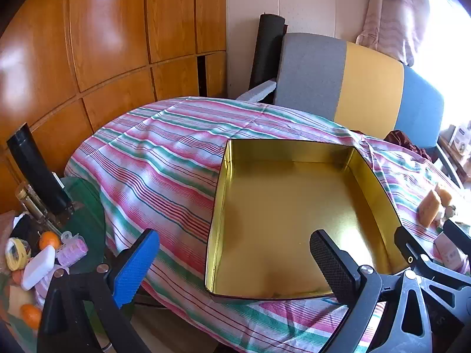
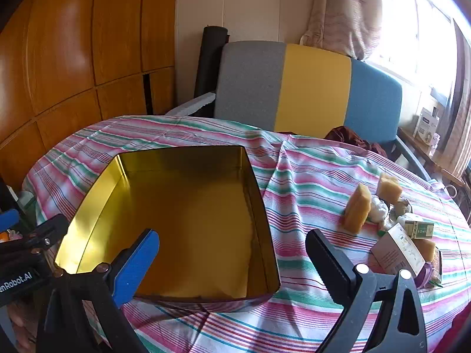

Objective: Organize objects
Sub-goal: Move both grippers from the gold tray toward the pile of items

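Observation:
An empty gold tin box (image 1: 294,211) (image 2: 182,223) rests on a striped tablecloth (image 1: 153,158) (image 2: 318,176). My left gripper (image 1: 232,267) hovers open over the box's near left corner, nothing between its blue and black fingers. My right gripper (image 2: 232,267) hangs open over the box's near right corner, also holding nothing. To the right of the box lies a cluster of small items: yellow sponge blocks (image 2: 357,207) (image 1: 429,207), a white wad (image 2: 378,209), a green-gold carton (image 2: 418,228) and a pale pink carton (image 2: 397,253) (image 1: 450,254).
A grey, yellow and blue sofa back (image 1: 353,85) (image 2: 309,91) stands behind the table. A low green side table (image 1: 85,203) at the left carries oranges (image 1: 48,239), hair rollers, a white case and a dark bottle (image 1: 36,167). Wooden wardrobe doors (image 1: 103,44) fill the left.

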A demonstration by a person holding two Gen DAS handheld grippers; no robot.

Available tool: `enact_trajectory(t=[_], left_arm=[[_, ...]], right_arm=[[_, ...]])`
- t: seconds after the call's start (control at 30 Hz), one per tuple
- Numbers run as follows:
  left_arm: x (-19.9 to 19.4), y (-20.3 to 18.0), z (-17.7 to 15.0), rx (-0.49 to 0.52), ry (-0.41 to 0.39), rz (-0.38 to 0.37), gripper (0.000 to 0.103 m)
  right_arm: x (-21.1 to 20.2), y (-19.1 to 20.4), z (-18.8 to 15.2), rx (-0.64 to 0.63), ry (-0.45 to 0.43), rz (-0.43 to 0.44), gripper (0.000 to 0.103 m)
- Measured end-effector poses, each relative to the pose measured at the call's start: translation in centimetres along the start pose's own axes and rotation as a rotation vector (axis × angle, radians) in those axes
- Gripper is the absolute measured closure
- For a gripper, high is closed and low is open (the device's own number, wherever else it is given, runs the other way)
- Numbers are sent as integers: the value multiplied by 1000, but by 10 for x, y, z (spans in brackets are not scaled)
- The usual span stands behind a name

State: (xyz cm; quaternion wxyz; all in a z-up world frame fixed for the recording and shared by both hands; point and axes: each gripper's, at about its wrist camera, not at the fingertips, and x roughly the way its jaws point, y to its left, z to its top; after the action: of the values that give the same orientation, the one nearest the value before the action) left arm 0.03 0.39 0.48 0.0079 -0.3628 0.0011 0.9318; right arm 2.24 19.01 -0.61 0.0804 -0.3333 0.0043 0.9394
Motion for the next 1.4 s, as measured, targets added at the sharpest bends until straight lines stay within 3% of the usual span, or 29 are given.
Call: enact_trajectory(t=[0.63, 0.93, 1.13, 1.23, 1.4], left_arm=[[-4, 5, -4, -8, 3, -4, 0], [-3, 20, 1, -62, -24, -56, 0], [5, 25, 3, -100, 24, -70, 0], [9, 22, 3, -96, 52, -79, 0], [5, 10, 5, -49, 32, -71, 0]], right_arm=[[-9, -3, 1, -3, -17, -27, 1], [-5, -2, 4, -23, -6, -33, 1], [-6, -1, 7, -40, -14, -16, 1], [-7, -4, 7, -41, -24, -11, 1], [-3, -11, 7, -25, -3, 9, 1]])
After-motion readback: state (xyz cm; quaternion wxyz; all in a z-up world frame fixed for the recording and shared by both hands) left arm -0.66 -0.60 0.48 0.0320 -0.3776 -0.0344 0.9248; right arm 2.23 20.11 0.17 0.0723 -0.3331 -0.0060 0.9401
